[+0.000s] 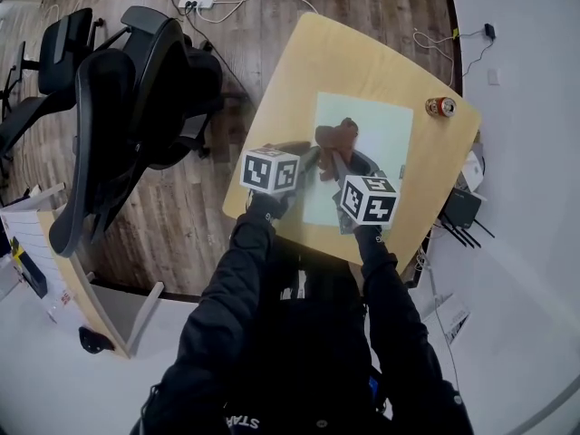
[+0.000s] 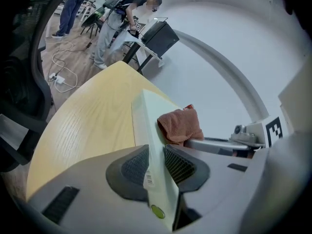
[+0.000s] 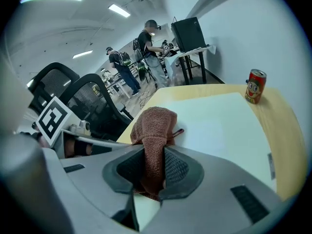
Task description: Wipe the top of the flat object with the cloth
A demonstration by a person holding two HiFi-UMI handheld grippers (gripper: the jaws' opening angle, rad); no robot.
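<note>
A pale green flat board (image 1: 372, 143) lies on the light wooden table (image 1: 308, 71). My left gripper (image 2: 157, 165) is shut on the board's (image 2: 151, 135) near left edge, pinching it between the jaws. My right gripper (image 3: 155, 172) is shut on a brown cloth (image 3: 155, 130), whose bunched end rests on the board (image 3: 219, 126). In the head view the cloth (image 1: 336, 138) sits near the board's left side, with the left gripper (image 1: 304, 164) and right gripper (image 1: 332, 175) close together just in front of it. The left gripper view shows the cloth (image 2: 179, 125) to the right of the board's edge.
A red drink can (image 1: 440, 107) stands at the table's far right corner, seen also as the can (image 3: 255, 86) beyond the board. Black office chairs (image 1: 136, 98) crowd the left of the table. People stand at desks in the background. Cables and a power strip (image 1: 198, 2) lie on the floor.
</note>
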